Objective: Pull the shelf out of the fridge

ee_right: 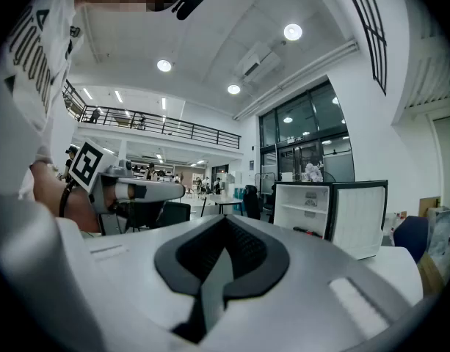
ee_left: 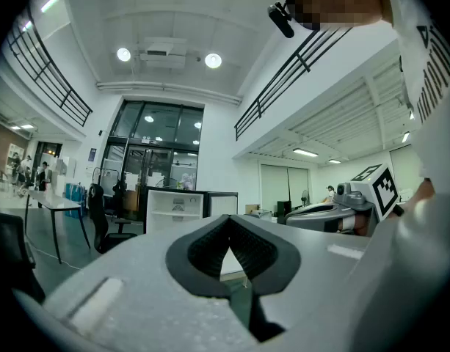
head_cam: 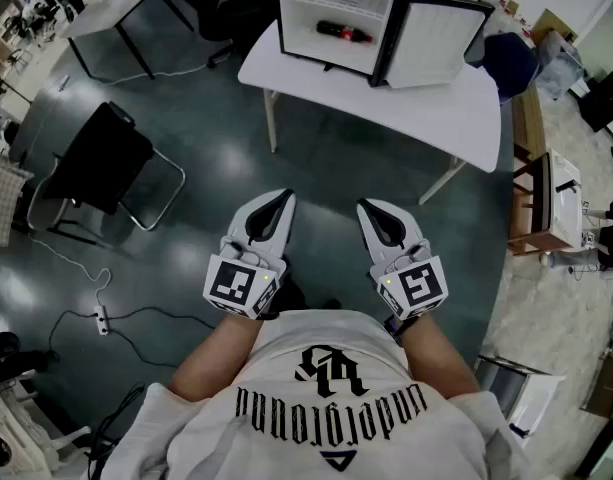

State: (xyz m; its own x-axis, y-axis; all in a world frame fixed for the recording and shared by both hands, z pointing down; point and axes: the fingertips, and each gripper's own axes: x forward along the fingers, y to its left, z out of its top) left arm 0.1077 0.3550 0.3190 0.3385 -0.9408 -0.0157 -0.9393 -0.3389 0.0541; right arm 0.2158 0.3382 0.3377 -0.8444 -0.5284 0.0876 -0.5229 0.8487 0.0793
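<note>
A small white fridge [head_cam: 336,18] stands on a white table [head_cam: 426,103] across the floor from me, with its door [head_cam: 431,40] swung open to the right. Inside, a white shelf [ee_right: 305,207] spans the middle, and a dark bottle [head_cam: 343,32] with a red part lies below it. Both grippers are held close to my body, far from the fridge. The left gripper [head_cam: 283,200] is shut with nothing in it. The right gripper [head_cam: 366,208] is also shut and empty. In the left gripper view the fridge [ee_left: 177,210] shows small beyond the left gripper [ee_left: 228,222].
A black chair [head_cam: 101,158] stands on the dark floor to the left. A cable with a power strip [head_cam: 103,318] lies beside it. Another table [head_cam: 111,13] is at the far left. A wooden bench [head_cam: 531,168] and boxes crowd the right side.
</note>
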